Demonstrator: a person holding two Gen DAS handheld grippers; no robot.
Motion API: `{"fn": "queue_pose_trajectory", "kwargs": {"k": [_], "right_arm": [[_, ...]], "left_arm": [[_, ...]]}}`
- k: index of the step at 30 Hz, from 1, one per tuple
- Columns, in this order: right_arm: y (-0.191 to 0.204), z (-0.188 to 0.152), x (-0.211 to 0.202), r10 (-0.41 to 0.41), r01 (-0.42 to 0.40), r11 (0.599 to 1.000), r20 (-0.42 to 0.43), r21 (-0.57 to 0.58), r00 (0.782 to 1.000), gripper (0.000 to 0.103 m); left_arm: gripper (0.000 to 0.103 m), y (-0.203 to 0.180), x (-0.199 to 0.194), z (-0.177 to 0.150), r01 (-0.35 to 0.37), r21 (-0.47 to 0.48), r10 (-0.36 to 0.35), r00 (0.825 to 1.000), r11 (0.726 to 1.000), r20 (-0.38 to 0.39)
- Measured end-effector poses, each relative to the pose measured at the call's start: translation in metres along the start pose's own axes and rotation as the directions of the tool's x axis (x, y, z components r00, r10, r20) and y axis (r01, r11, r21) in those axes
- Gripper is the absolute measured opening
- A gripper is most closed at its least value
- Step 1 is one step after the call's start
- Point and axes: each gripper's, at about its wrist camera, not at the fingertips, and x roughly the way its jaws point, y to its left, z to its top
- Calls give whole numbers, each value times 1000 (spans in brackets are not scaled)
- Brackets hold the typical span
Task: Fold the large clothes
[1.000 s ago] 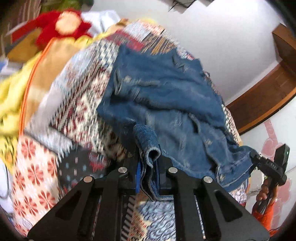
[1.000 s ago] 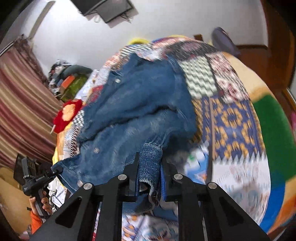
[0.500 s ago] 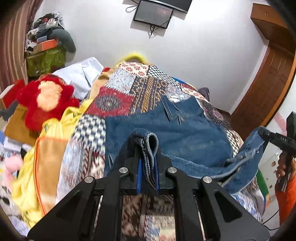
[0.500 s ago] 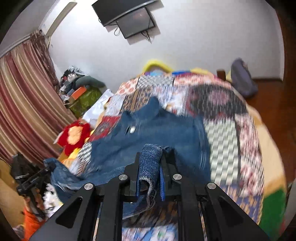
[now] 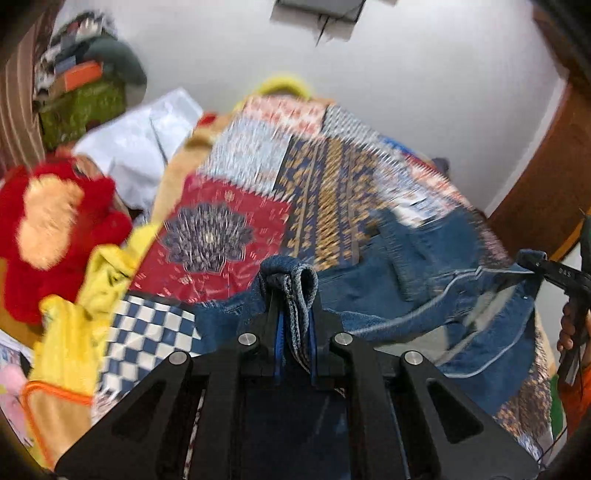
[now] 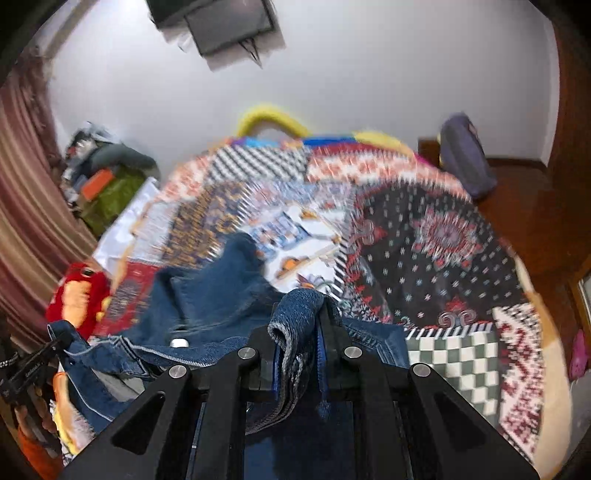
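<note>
The denim jacket (image 5: 436,280) hangs stretched between the two grippers over the near part of the bed, its far folds trailing on the patchwork quilt (image 5: 321,184). The left gripper (image 5: 293,332) pinches a rolled wad of denim between its narrow fingers; the right gripper (image 6: 301,343) is clamped on another bunched edge the same way.

The quilt is a jumble of red, blue, checked and zigzag patches. A red plush toy (image 5: 55,236) lies at the left edge beside yellow cloth (image 5: 96,288) and a white sheet (image 5: 147,147). A dark screen (image 6: 229,26) is mounted high on the white wall, striped curtains (image 6: 26,206) hang at the left, and a green box (image 6: 110,195) with clutter on top sits in the far corner.

Compared with half a second ago, the jacket covers less of the quilt: more of the red and checked patches lie bare, and the denim is drawn nearer.

Small white lettering on the far gripper is too blurred to read.
</note>
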Motion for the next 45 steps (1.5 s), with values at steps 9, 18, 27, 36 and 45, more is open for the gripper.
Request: {"fn": "queue_pose_trajectory", "kwargs": {"k": [9, 18, 27, 36, 45], "right_arm": [[-34, -26, 70, 29, -30, 1000, -128, -2, 991, 13], [-38, -11, 18, 92, -91, 996, -76, 6, 993, 14], [-51, -8, -44, -249, 251, 967, 42, -50, 968, 15], [-37, -52, -63, -149, 140, 977, -45, -160, 988, 15], [16, -88, -22, -33, -2, 969, -139, -246, 990, 15]], "left_arm": [[16, 25, 73, -24, -16, -89, 6, 994, 996, -110], [20, 23, 66, -20, -64, -64, 54, 989, 996, -141], [31, 19, 46, -15, -178, -16, 173, 973, 984, -153], [86, 10, -34, -7, -177, 47, 179, 983, 983, -35], [99, -17, 9, -49, -178, 229, 224, 956, 957, -190]]}}
